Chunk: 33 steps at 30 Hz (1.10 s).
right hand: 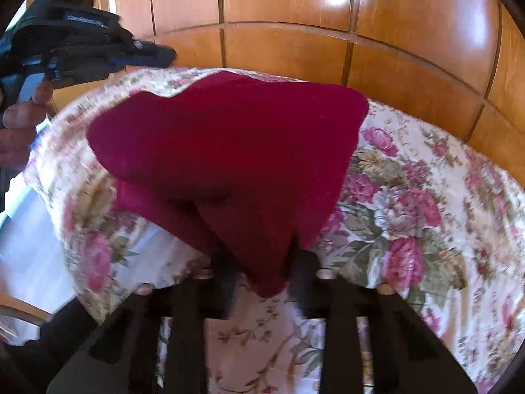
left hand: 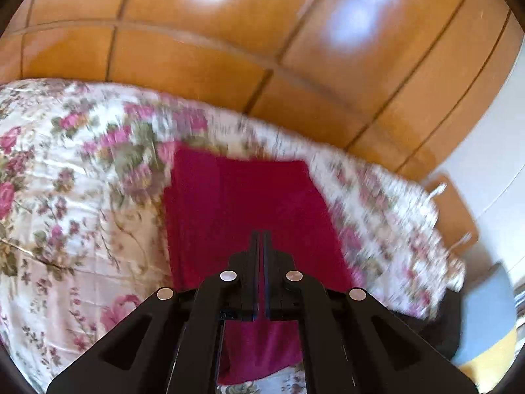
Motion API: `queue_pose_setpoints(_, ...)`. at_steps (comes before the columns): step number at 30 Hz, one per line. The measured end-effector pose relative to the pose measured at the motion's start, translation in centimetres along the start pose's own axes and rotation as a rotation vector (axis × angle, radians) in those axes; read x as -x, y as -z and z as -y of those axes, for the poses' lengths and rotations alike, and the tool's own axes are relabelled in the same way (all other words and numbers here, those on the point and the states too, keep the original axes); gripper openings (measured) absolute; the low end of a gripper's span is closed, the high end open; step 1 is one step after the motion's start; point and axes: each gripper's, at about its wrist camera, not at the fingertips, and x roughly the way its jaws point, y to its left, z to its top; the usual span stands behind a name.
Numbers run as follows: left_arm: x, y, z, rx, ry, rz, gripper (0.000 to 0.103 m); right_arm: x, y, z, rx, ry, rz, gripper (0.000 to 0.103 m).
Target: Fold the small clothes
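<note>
My left tongs [left hand: 261, 239] are pinched tight on the near edge of the one crimson garment [left hand: 242, 203], which lies on the floral bedspread [left hand: 65, 197] toward the bed's far edge. My right tongs [right hand: 262, 262] grip its other near corner, lifting that fold so both can carry it over.

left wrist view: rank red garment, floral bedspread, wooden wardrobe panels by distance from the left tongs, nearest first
1. Red garment: pinched between the shut left tongs, spreading ahead.
2. Floral bedspread: under and around the garment, both sides.
3. Wooden wardrobe panels: behind the bed, across the top of the view.
</note>
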Motion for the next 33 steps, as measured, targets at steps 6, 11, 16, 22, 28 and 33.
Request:
queue_pose_setpoints(6, -3.5, 5.1, -2.8, -0.014, -0.095, -0.123, 0.000, 1.0, 2.1, 1.0, 0.060, -0.012, -0.031, 0.011)
queue_pose_setpoints(11, -2.0, 6.1, -2.7, 0.003, -0.108, -0.084, 0.000, -0.3, 2.9, 1.7, 0.007, -0.058, -0.065, 0.021)
queue_pose_setpoints(16, 0.2, 5.0, -1.5, -0.019, -0.143, 0.000, 0.000, 2.1, 2.7, 3.3, -0.029, -0.138, -0.075, 0.058)
queue_pose_setpoints(22, 0.2, 3.0, 0.3, -0.063, -0.226, 0.079, 0.000, 4.7, -1.1, 6.3, -0.175, -0.183, 0.042, 0.071)
queue_pose_setpoints(28, -1.1, 3.1, 1.1, -0.099, -0.294, 0.072, 0.000, 1.3, -7.0, 7.1, -0.292, -0.194, 0.094, 0.071)
queue_pose_setpoints(33, -2.2, 3.7, 0.9, -0.127, -0.324, 0.054, 0.000, -3.7, -10.6, 7.3, -0.361, -0.237, 0.048, 0.072)
